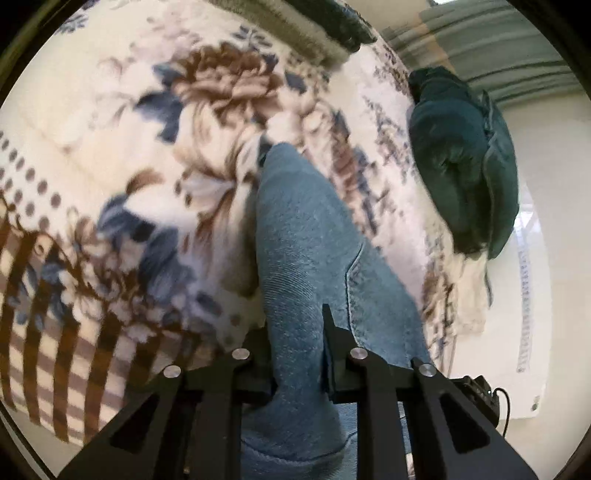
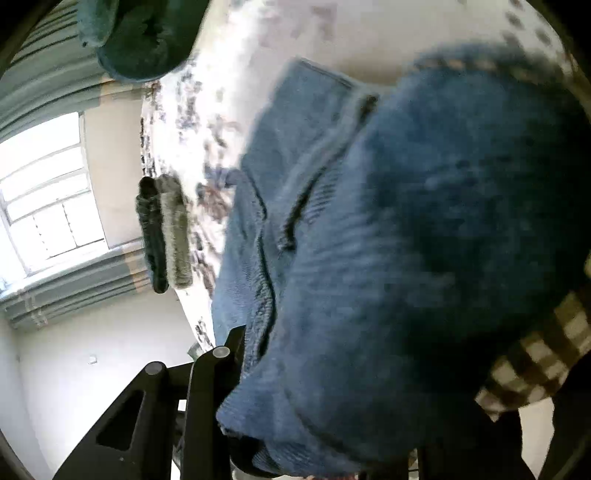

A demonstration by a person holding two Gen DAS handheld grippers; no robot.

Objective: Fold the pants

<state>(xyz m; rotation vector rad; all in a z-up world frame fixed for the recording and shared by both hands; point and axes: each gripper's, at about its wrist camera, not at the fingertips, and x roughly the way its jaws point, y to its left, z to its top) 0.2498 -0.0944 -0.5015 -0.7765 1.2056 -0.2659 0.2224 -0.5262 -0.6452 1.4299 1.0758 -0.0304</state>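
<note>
The left gripper (image 1: 297, 354) was clamped on the jeans (image 1: 303, 236), which ran up mid-frame over the blanket (image 1: 110, 147). The right gripper (image 2: 258, 369) seemed closed on bunched denim filling its frame's right side, one finger hidden. Folding looked barely begun: no neat fold showed.

Left wrist view: looks forward along black fingers (image 1: 328, 354), very close over blue jeans (image 1: 306, 251) and a floral blanket (image 1: 147, 147). Right wrist view: tilted, nearly against the jeans (image 2: 406, 240), window (image 2: 48, 192) at left. Shared by both: jeans, blanket (image 2: 266, 33), dark green bundle (image 1: 461, 155) (image 2: 144, 37), curtain (image 1: 498, 44) (image 2: 40, 74).
</note>
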